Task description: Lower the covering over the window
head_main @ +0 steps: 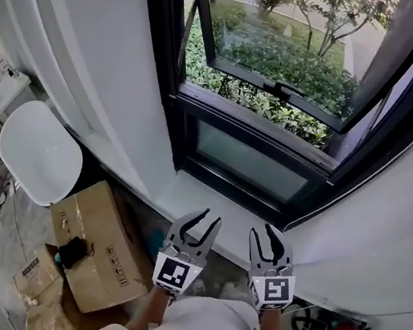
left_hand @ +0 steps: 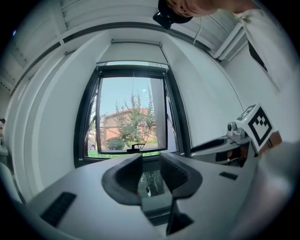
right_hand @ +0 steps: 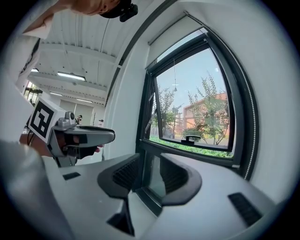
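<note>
Not started. Blind rolled up at top of window, glass fully bare. Left tongs & right tongs both spread, empty, side by side short of sill. To do: grab bead chain by frame's right, prob. pull blind down.

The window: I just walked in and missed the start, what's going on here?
A person faces the window, a hand-held gripper in each hand. The left hand-held gripper and right hand-held gripper are open and empty, side by side near the sill. The covering sits rolled up at the top; the bead chain on the right frame is untouched.
</note>
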Available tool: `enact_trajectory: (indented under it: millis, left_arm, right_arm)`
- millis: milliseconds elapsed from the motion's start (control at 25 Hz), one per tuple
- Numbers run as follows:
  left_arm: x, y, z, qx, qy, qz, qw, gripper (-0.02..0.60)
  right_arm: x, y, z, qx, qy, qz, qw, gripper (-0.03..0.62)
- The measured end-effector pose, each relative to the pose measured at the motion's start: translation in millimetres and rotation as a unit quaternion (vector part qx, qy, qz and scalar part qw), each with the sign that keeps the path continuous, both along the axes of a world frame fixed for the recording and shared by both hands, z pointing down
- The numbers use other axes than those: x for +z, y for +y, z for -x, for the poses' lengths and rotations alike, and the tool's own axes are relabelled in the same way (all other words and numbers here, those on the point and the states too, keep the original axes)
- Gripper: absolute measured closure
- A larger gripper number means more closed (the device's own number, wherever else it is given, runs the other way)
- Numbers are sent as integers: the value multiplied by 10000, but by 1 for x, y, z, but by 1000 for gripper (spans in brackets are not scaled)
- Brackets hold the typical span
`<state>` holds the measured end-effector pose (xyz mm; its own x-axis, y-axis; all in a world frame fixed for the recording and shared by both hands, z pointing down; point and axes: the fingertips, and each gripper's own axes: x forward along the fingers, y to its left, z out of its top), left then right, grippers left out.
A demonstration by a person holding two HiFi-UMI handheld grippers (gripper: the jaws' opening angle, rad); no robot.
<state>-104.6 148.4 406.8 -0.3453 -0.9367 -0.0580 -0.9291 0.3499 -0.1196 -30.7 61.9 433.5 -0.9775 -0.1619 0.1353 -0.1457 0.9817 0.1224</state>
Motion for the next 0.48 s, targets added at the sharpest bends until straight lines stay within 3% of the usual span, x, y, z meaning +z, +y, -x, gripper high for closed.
enact_trajectory:
  millis: [480]
  left_arm:
    - [1, -105, -14, 1169, -228, 18, 9929, 463]
  right_arm:
    - [0, -85, -21, 1414, -157, 108, 9898, 462]
